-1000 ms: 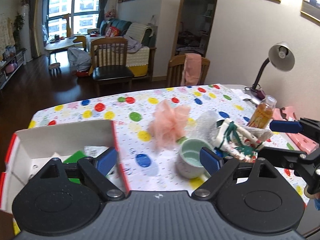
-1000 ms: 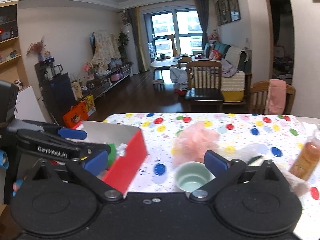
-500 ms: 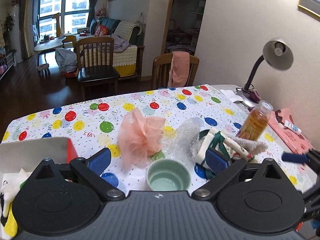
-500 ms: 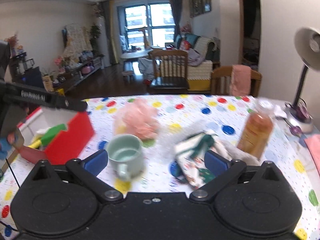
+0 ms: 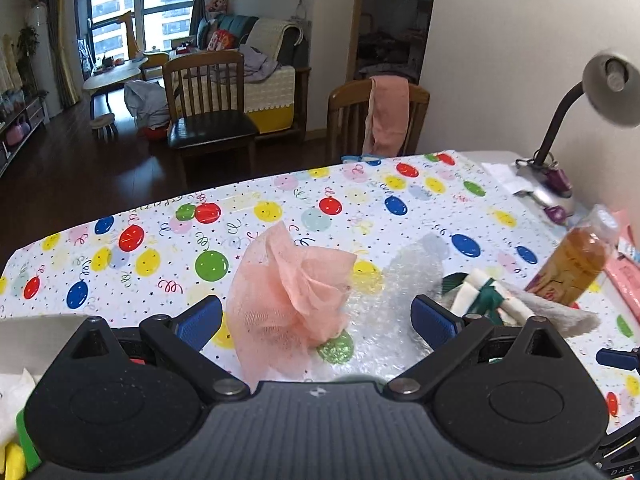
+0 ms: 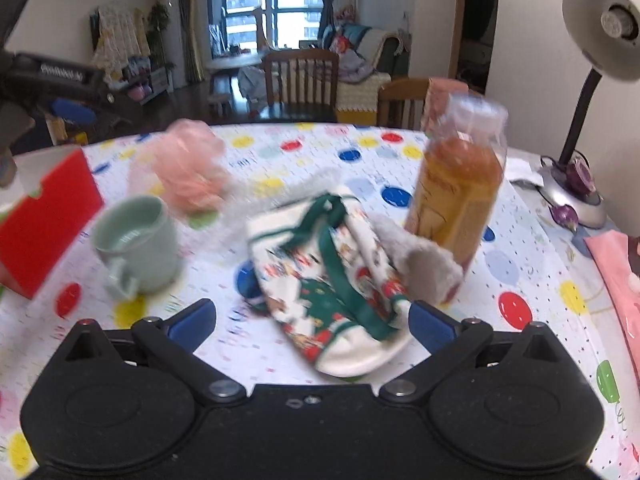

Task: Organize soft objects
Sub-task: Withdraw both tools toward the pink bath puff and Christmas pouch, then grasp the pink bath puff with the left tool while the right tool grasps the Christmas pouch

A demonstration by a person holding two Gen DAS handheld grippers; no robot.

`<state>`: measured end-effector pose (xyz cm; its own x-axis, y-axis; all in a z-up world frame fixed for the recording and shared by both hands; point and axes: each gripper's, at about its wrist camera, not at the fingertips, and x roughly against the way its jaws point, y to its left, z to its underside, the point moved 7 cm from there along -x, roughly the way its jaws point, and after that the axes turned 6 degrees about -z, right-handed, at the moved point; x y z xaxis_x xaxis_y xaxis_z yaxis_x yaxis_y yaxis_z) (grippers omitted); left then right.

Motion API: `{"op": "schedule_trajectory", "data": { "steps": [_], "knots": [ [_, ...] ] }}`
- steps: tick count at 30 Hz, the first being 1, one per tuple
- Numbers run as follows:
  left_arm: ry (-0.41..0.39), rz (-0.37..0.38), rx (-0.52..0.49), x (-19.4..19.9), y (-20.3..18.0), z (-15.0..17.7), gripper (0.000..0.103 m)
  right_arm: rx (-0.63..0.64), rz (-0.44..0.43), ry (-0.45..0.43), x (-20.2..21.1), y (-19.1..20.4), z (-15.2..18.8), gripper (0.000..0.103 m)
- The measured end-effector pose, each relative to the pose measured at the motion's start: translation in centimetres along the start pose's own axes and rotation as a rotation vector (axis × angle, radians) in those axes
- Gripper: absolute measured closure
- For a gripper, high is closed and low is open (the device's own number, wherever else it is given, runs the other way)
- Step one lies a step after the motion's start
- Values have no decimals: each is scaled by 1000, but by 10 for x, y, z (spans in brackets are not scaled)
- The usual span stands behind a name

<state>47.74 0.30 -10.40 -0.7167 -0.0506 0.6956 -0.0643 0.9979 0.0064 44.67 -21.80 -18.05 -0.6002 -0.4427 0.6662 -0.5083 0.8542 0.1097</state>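
Pouch [image 6: 340, 284] between open right gripper [image 6: 312, 320]

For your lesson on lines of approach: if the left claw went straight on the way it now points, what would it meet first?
Most likely the pink mesh pouf, which sits between the open fingers of the left claw, nearer the left finger. The bubble wrap lies beside it to the right. Depth is uncertain.

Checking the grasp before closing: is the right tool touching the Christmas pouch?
Cannot tell: in the right wrist view the pouch lies between the open right tool, motion-blurred.
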Motion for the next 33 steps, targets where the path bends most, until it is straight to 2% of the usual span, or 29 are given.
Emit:
{"op": "schedule_trajectory", "data": {
  "steps": [10,18,25,32,33],
  "knots": [
    [98,-51,-38,-61,-4,-6,2,55,-29,38,-31,-18,11,0],
    [196,-66,-40,-113,4,-3,2,33,-53,85,-52,-26,18,0],
    [265,-71,-17,-140,9,9,2,54,-10,108,-69,-24,22,0],
    [275,-92,-28,-152,9,13,3,76,23,90,-68,-22,21,3],
    [273,-93,-27,-153,9,13,7,76,25,90,-67,-22,21,4]
  ]
}}
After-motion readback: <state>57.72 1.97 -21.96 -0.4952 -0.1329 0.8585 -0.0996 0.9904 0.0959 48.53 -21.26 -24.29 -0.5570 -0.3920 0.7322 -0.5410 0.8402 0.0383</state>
